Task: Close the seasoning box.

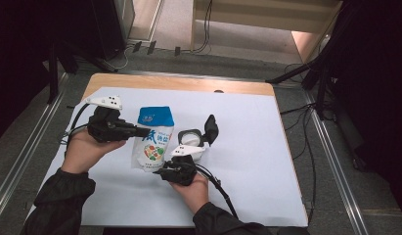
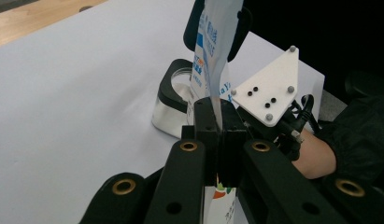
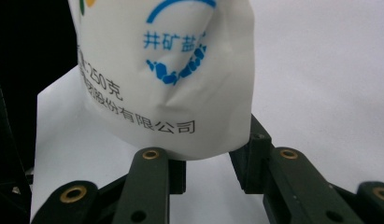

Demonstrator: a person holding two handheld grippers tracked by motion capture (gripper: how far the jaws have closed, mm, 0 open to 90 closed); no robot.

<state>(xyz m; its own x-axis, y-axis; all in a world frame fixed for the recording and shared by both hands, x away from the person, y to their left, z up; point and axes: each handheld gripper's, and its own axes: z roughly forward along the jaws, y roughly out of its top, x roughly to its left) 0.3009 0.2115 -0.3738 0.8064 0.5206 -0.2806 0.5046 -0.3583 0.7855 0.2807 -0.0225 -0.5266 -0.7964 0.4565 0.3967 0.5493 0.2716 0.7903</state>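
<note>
White-blue salt pouch upright, lifted above table.

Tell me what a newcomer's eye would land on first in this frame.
First, the blue-and-white pouch held up at mid-table: the left gripper is clamped on its side edge, and the right gripper has its jaws around the bottom corner. Just right of it, a small clear jar with its black flip lid open stands on the white sheet.
</note>
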